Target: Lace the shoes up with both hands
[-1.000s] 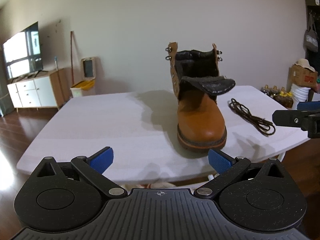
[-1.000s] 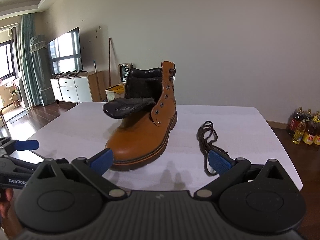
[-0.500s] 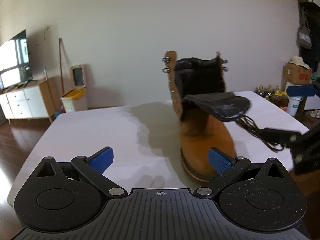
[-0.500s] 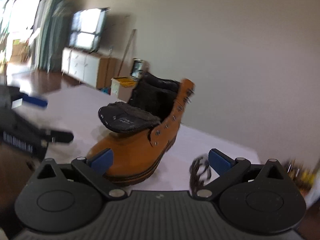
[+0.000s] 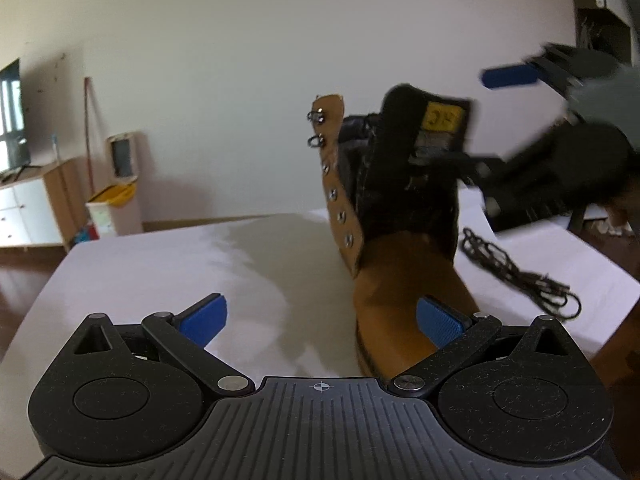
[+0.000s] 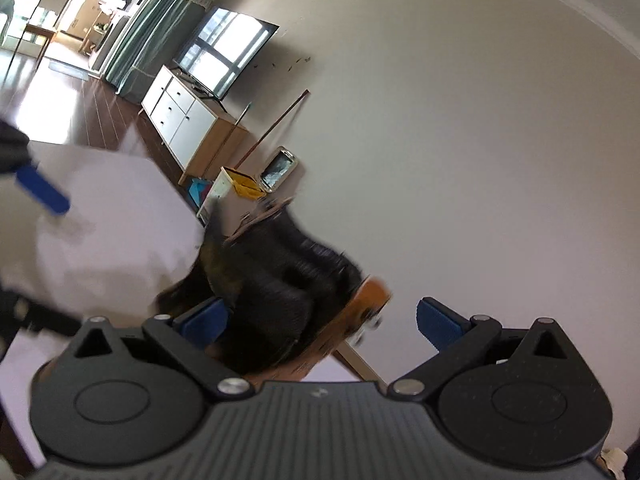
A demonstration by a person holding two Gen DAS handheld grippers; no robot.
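A tan leather boot [image 5: 400, 288] stands on the white table [image 5: 160, 264], toe toward my left gripper [image 5: 322, 316], which is open with its right pad beside the toe. The boot's black tongue [image 5: 404, 152] stands upright, showing a yellow label. My right gripper [image 5: 452, 116] is blurred at the upper right, open; its lower finger touches the tongue and its blue finger sits above. In the right wrist view the boot [image 6: 288, 280] blurs between the open right gripper [image 6: 322, 320]. A dark brown lace [image 5: 516, 276] lies loose to the right of the boot.
One of the left gripper's blue pads [image 6: 42, 190] shows at the left of the right wrist view. Beyond the table stand a yellow-lidded bin [image 5: 116, 200] and a white and wood cabinet [image 5: 28, 208] by the wall. The table's right edge [image 5: 612, 276] runs just past the lace.
The right gripper swung in from the right to the boot's top, and the tongue went from folded forward to upright. The left gripper moved closer to the toe.
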